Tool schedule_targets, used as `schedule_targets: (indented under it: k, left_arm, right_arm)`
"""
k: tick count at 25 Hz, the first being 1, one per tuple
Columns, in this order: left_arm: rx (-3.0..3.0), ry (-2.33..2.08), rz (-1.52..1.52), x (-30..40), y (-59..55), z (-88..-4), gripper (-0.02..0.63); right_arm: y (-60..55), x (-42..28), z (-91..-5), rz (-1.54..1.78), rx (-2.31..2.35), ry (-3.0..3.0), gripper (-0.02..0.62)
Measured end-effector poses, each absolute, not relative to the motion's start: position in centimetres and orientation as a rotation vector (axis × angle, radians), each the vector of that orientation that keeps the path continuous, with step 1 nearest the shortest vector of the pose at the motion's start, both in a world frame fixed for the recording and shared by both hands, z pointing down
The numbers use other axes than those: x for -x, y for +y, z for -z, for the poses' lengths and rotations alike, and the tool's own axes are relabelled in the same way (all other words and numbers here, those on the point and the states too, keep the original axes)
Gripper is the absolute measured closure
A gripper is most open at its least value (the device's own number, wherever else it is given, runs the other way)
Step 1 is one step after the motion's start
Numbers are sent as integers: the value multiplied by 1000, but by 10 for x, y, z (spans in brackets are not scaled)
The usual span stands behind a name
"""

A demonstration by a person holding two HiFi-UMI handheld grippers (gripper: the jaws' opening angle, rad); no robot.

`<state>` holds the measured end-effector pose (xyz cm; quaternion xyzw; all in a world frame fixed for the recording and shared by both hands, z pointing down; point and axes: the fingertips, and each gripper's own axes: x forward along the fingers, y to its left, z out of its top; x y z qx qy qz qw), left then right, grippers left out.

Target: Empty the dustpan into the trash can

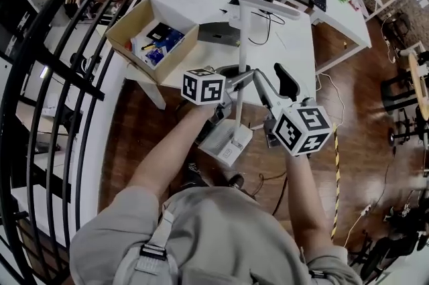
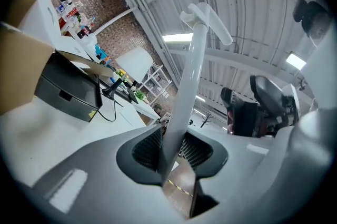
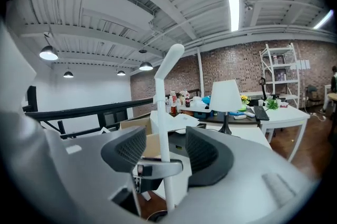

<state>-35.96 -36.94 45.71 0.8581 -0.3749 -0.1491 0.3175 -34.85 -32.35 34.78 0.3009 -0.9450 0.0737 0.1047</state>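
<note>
Shoulders in a grey shirt (image 1: 221,237) fill the bottom of the head view, both forearms stretched out ahead. Up front, the left tongs (image 2: 174,149) are clamped on the dustpan's white handle (image 2: 192,65), pads squeezing the pole from either side. That's the carrying grip, taken low on the shaft so that the pan (image 1: 226,143) hangs upright beneath, and it looks to be off the wooden floor (image 1: 355,143), just short of the white worktop (image 1: 295,42). Beside them the right tongs (image 3: 164,152) gape wide: the handle shows in their gap, but neither pad touches it. I'd say they are waiting to steady or tip it. The left forearm angles in toward the centre with its tongs about level. The right comes straight up alongside, nose dipped slightly. No trash can shows anywhere, so the emptying is yet to come.
</note>
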Motion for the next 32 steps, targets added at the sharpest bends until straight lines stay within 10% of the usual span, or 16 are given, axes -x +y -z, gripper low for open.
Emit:
schedule_targets:
  k: [32]
  left_arm:
    - [-2492,-698,-131,-109,-293,-477,520]
  right_arm:
    - [-321,-48,-266,-151,-1596,-2676,371]
